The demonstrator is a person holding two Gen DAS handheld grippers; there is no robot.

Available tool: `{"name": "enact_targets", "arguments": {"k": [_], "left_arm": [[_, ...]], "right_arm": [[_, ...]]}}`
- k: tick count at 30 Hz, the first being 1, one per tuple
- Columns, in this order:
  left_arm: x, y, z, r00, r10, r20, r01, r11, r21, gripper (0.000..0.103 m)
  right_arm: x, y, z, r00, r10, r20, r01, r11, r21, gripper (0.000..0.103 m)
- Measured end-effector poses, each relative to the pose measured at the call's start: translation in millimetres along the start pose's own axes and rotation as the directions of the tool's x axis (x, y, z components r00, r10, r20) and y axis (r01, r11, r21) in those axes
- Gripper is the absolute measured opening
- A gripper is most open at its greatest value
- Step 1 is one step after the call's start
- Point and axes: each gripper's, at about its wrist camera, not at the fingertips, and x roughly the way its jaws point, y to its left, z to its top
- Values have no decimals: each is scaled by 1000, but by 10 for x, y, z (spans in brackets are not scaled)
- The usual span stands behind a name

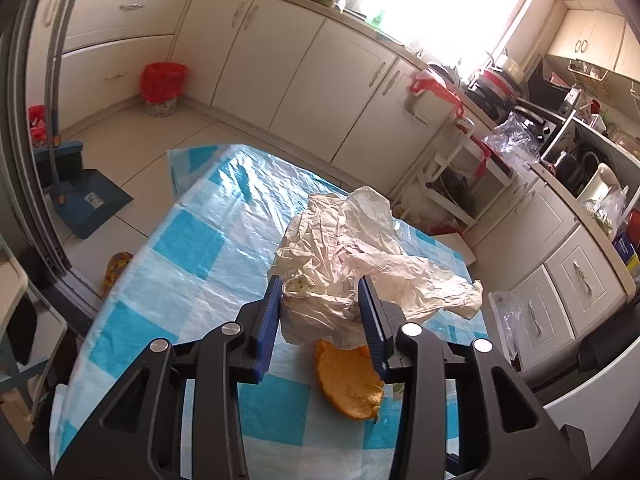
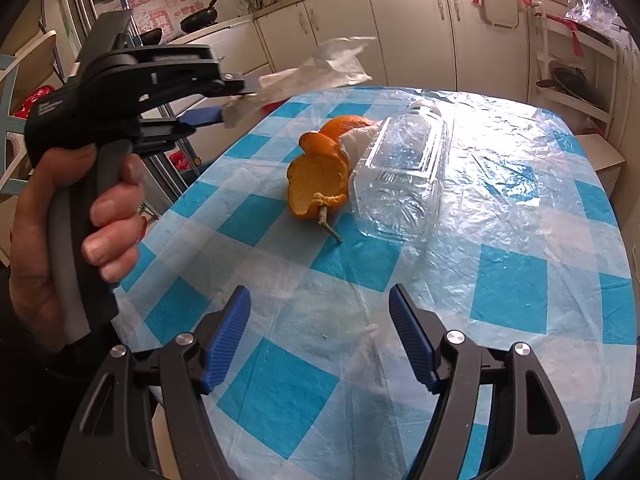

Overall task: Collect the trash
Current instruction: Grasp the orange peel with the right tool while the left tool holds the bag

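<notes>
Left claw [image 1: 320, 308] is pinching one crumpled white plastic bag [image 1: 352, 256], lifted off the desk [image 2: 520, 208]; both blue pads press its sides. In the right wrist view the bag is motion-blurred, and the lower left finger is partly hidden behind it. Right claw [image 2: 320, 336] is spread wide, nothing between the pads, hovering over bare checked cloth. One hand [image 2: 80, 240] visible, on the left handle.

Left on the desk: one clear plastic box [image 2: 404, 168] on its side, and orange peel [image 2: 320, 180], two or three pieces, count unclear since the rear piece sits behind the box and some white paper. One red-lined bin [image 1: 162, 86] on the floor, well apart.
</notes>
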Motion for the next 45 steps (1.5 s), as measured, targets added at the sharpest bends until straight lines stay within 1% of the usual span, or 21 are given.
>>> {"name": "enact_targets", "arguments": {"k": [4,8,12,15,18,22,26,27,30,32,33,36,38,41,45], "left_arm": [[-260,248,-74,1000,19,20,-19,1000,-24,36],[-392,476,-178,1000,24,12,-24,998,-54,36],[-479,620,-223,1000,14,11,-13,997,-73,36],[-539,670,-194,1000,-3,20,5,997,-81,36],[-599,686,-174,999,-23,34,25,997,-72,36],[-634,709,-165,998,-53,41,56,995,-79,36],[-636,754,-181,996,-73,41,76,993,-92,36],[-634,777,-188,996,-75,40,79,992,-95,36],[-625,830,-199,996,-79,39,83,991,-106,36],[-622,862,-201,996,-78,40,82,990,-112,36],[-623,873,-198,996,-78,41,82,990,-113,36],[-635,882,-193,996,-75,46,80,990,-113,36],[-656,862,-194,996,-73,52,78,991,-106,36],[-703,794,-222,996,-67,60,72,994,-79,36],[-765,686,-305,996,-65,58,68,997,-45,36]], "right_arm": [[58,12,27,1000,29,-9,-29,999,27,69],[140,7,109,998,55,-4,-55,995,80,69],[257,5,182,996,90,18,-92,979,182,69],[396,-35,209,993,114,32,-118,952,281,69],[436,-66,214,992,91,82,-115,923,367,69],[465,-73,261,991,52,120,-102,882,460,68],[534,-11,361,993,18,115,-71,877,476,67],[546,-9,380,993,19,118,-74,873,483,67],[592,-29,425,994,-13,109,-43,865,499,59],[627,-35,470,995,-44,91,-8,865,501,50],[638,-44,482,995,-49,82,1,863,504,44],[674,-80,489,997,-50,52,17,862,507,20],[660,-79,463,998,-38,49,8,868,497,18],[586,-14,409,999,-18,43,-3,889,458,18],[369,102,275,999,-14,29,3,933,359,17]]}}
